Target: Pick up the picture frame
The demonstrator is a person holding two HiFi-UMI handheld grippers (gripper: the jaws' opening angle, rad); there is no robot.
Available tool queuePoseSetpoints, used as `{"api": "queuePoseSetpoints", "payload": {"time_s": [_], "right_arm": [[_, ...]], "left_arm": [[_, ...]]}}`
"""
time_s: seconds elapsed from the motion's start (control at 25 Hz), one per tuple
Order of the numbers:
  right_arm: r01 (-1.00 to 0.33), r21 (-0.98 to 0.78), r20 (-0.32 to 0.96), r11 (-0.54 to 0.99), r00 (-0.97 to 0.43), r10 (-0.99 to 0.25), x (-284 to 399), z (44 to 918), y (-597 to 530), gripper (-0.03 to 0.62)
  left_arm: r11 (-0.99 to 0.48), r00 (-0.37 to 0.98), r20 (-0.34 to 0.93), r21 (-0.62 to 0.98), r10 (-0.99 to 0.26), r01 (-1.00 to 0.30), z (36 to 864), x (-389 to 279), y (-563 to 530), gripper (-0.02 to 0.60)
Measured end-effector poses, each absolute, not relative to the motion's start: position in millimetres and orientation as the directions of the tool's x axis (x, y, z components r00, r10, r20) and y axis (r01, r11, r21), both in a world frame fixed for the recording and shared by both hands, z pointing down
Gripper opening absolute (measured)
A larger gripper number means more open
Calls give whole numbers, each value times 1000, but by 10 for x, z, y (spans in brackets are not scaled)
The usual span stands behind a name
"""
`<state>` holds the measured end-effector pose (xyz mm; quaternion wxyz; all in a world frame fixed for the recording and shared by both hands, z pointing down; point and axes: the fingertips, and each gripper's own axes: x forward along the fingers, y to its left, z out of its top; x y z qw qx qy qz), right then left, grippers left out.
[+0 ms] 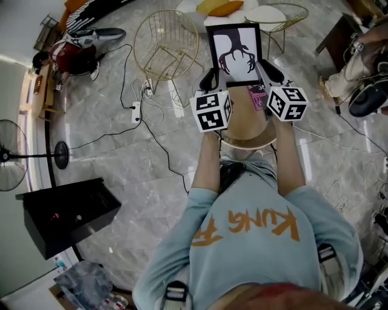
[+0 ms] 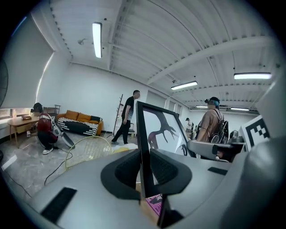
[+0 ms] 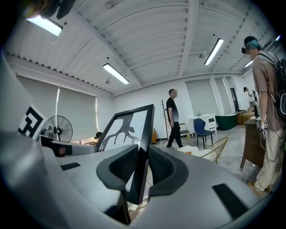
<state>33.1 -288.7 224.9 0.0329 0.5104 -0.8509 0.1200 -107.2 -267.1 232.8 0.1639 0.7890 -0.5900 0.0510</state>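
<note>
The picture frame (image 1: 236,51), black-edged with a dark antler motif on white, is held up in the air above a small round wooden table (image 1: 245,143). My left gripper (image 1: 209,79) is shut on its left edge and my right gripper (image 1: 271,72) is shut on its right edge. In the left gripper view the frame's edge (image 2: 144,134) stands upright, pinched between the two dark pads. The right gripper view shows the other edge (image 3: 144,134) clamped the same way. A pink item (image 1: 257,97) lies on the table under the frame.
Two gold wire chairs (image 1: 167,45) (image 1: 282,15) stand beyond the table. A power strip with cables (image 1: 136,112) lies on the marble floor at left, near a fan (image 1: 60,154) and a black box (image 1: 66,215). People stand and walk in the room (image 2: 127,117) (image 3: 268,112).
</note>
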Motion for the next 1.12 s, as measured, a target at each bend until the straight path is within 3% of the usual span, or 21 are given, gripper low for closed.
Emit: {"api": "queuePoseSetpoints", "payload": {"time_s": [0.48, 1.12], "right_arm": [[-870, -127, 69, 476, -487, -871, 390, 1787, -2669, 71], [-872, -99, 55, 479, -485, -873, 411, 1688, -2753, 72]], "left_arm": [[-281, 302, 165, 139, -939, -950, 1862, -1016, -2475, 79], [-291, 311, 139, 146, -940, -945, 1797, -992, -2568, 80]]}}
